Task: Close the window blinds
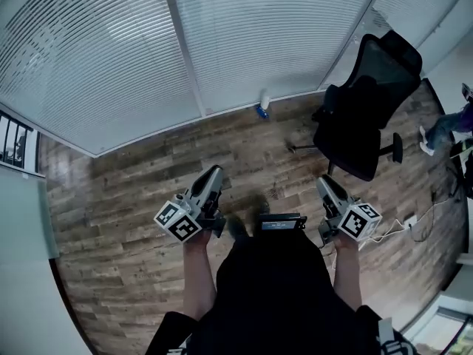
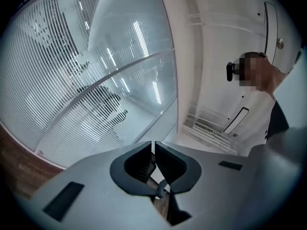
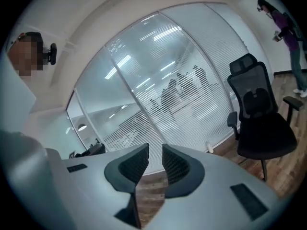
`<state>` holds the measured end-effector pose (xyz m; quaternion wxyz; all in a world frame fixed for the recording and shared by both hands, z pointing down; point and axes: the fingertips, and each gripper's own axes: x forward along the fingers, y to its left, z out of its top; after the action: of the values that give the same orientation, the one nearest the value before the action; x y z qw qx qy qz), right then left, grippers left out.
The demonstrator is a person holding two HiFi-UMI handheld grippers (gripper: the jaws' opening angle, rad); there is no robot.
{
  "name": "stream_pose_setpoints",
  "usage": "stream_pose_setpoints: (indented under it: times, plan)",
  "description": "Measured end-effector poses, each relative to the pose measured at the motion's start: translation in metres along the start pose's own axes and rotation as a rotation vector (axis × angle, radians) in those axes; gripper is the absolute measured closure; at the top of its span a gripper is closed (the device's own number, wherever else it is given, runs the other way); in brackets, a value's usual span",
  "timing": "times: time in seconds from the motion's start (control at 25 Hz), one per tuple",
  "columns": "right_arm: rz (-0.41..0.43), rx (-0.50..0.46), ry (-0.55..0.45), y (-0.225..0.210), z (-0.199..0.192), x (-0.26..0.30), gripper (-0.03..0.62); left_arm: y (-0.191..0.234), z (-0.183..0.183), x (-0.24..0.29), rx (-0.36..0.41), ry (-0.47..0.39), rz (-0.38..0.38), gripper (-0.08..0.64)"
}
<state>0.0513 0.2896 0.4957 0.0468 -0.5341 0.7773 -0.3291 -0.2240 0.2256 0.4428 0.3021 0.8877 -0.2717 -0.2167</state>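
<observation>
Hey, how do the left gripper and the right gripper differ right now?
The left gripper has its jaws pressed together; the right gripper has its jaws apart, with a clear gap between them. The black office chair shows in the right gripper's view but not in the left gripper's. Both are empty and both face the blinds.

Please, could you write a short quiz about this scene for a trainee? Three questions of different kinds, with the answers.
1. True or false: the left tool grips a cord of the blinds.
2. In the head view, what stands to the right, near the blinds? A. a black office chair B. a ladder C. a table
3. Fill in: the right tool has its jaws slightly ____, with nothing between them.
Key: 1 false, its jaws are together and empty; 2 A; 3 apart.
</observation>
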Motion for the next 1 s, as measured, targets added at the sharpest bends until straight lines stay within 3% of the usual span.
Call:
stream_pose_setpoints:
  times: [0.16, 0.32, 0.56, 0.76, 1.0]
  plan:
    - [-0.032, 0.016, 0.022, -0.011, 0.003, 0.013, 0.5, 0.01, 0.002, -0.001, -0.012, -0.001, 0.02, 0.545]
    - [0.04, -0.046, 0.014, 0.01, 0.023, 0.053, 0.5, 0.031, 0.019, -0.003, 0.005, -0.027, 0.064, 0.545]
    - [0.107, -0.039, 0.053, 0.009, 0.033, 0.09, 0.5, 0.045, 0.035, 0.008, 0.032, -0.057, 0.129, 0.545]
    - [0.167, -0.024, 0.015, -0.028, 0.071, 0.139, 0.5, 0.076, 0.046, 0.062, 0.08, -0.042, 0.187, 0.535]
    - [0.197, 0.002, -0.019, -0.091, 0.119, 0.166, 0.5, 0.098, 0.066, 0.143, 0.164, -0.015, 0.256, 0.453]
